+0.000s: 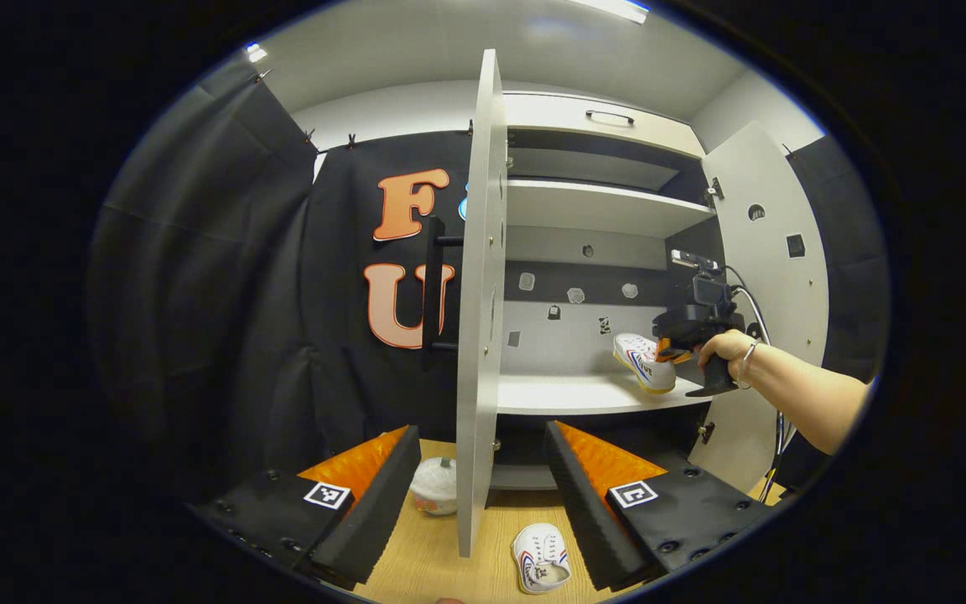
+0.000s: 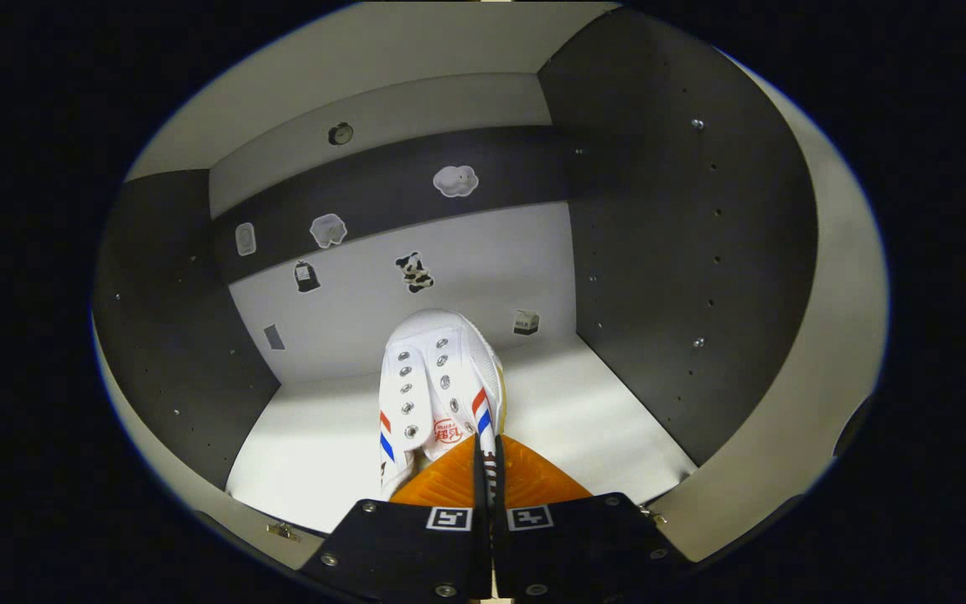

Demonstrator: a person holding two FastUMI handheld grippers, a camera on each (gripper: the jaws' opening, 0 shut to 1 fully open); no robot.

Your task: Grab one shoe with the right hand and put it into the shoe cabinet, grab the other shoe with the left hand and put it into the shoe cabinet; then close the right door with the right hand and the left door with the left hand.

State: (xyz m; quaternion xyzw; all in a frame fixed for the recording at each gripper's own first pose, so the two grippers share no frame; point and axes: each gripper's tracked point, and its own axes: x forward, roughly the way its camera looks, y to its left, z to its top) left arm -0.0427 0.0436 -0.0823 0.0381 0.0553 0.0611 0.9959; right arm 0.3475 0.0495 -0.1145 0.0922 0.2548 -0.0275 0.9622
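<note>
Your right gripper has its jaws clamped on a shoe over the cabinet shelf; your left gripper hangs wide open, holding nothing, over the surface; the second shoe lies there

A pale shelf inside an open cabinet carries one white shoe with red and blue side stripes, set near the shelf's right end and front edge. In the right gripper view the same shoe points toward the far back wall, the shelf bare on either side of it. Below, a light wooden table holds a second white shoe, lying close to the near edge, and a small round white container farther back on the left.
</note>
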